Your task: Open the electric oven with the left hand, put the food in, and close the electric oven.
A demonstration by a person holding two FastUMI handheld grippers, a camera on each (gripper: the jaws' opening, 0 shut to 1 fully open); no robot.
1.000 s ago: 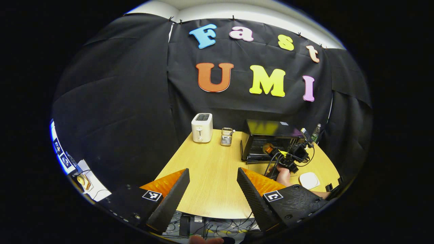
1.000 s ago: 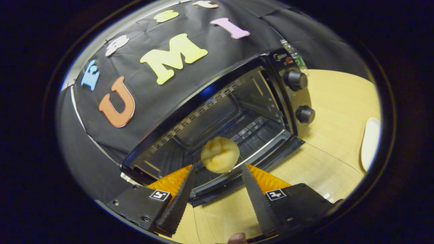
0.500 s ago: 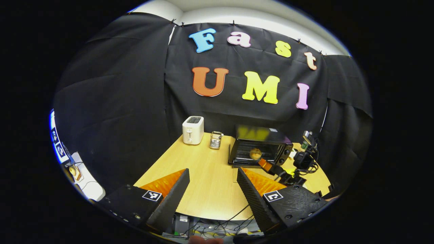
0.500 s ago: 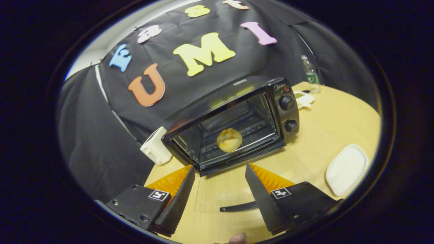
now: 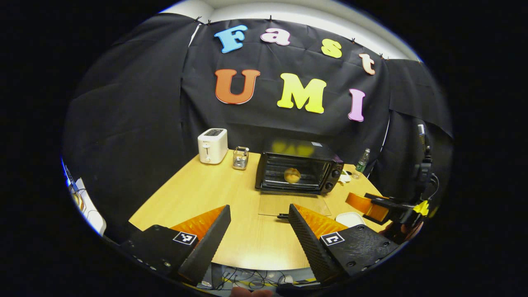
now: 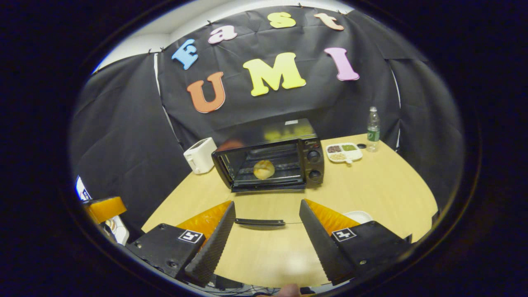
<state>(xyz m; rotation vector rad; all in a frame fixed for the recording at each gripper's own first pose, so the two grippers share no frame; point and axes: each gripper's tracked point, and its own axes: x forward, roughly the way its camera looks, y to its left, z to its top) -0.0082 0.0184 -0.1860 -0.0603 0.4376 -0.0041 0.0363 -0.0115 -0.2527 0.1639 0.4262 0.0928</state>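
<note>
The black electric oven (image 5: 298, 171) stands at the back of the table with its glass door (image 5: 294, 204) folded down flat and the door handle (image 6: 260, 222) toward me. A round golden bun (image 5: 292, 175) lies on the rack inside, also seen as the bun (image 6: 264, 169) in the oven (image 6: 270, 159). My left gripper (image 5: 259, 209) is open over the table's front part, nothing between its fingers. My right gripper (image 6: 267, 204) is open and empty, well back from the door. In the left gripper view, the right gripper's orange finger (image 5: 368, 207) shows at the right.
A white toaster (image 5: 212, 145) and a metal holder (image 5: 240, 158) stand left of the oven. A sectioned dish (image 6: 343, 152) and a bottle (image 6: 373, 130) are to its right. A white plate (image 6: 358, 215) lies near the front right edge of the wooden table (image 6: 383, 185).
My right gripper has pulled back from the oven mouth to the table's front, leaving the bun on the rack. The left gripper view has swung toward the oven and drawn back.
</note>
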